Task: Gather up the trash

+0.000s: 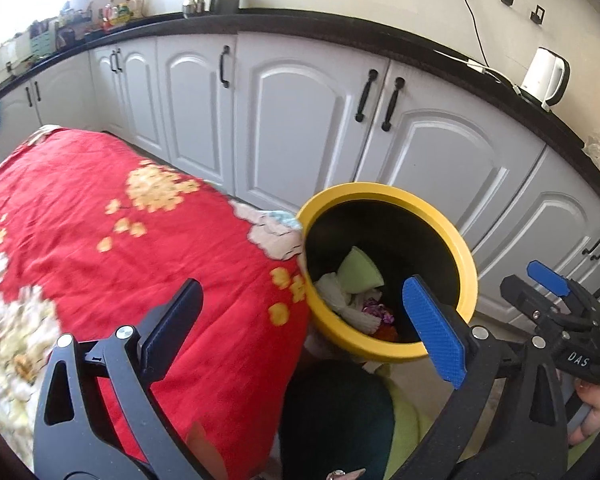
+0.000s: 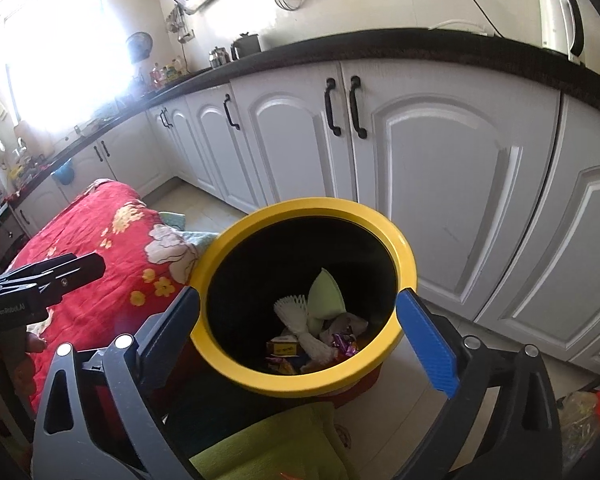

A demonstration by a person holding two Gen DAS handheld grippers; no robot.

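- Two claws you hold, left gripper [image 1: 308, 320] and right gripper [image 2: 308, 328], stand spread wide, empty.
- The yellow-rimmed bin [image 2: 404, 248] sits at twelve o'clock beyond your right gripper, at two o'clock from your left.
- Trash [image 2: 320, 332] lies in its bottom.
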